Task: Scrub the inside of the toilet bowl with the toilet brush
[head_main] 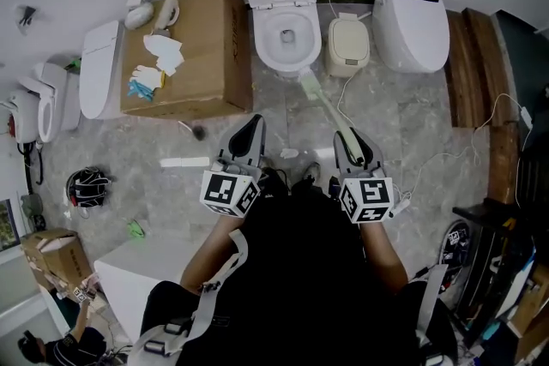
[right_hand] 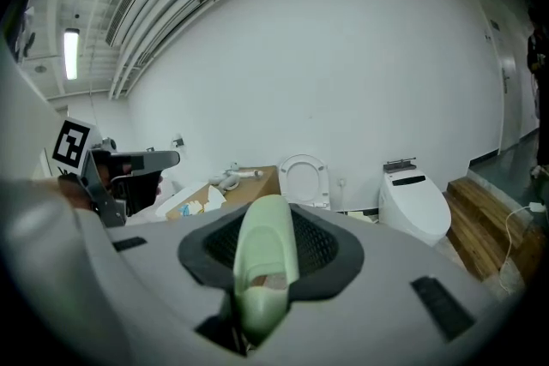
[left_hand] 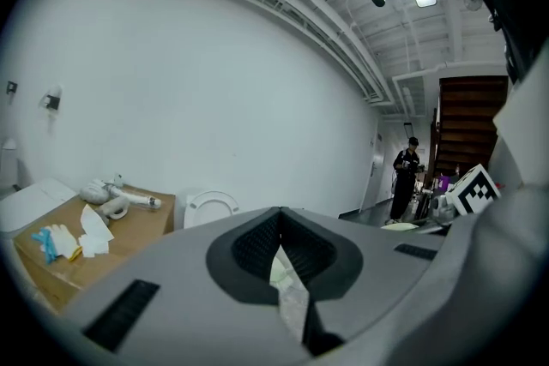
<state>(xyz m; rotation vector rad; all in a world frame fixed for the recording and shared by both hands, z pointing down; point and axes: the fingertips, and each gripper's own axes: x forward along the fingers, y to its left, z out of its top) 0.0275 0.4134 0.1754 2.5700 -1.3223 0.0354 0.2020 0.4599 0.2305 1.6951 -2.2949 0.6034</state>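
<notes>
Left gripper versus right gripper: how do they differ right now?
The left gripper has its jaws together with nothing between them. The right gripper is clamped on the pale green handle of the toilet brush. The left gripper carries nothing forward, while the right gripper's brush slants toward the front of the open toilet. Both are shut, held side by side and aimed toward the toilet.
</notes>
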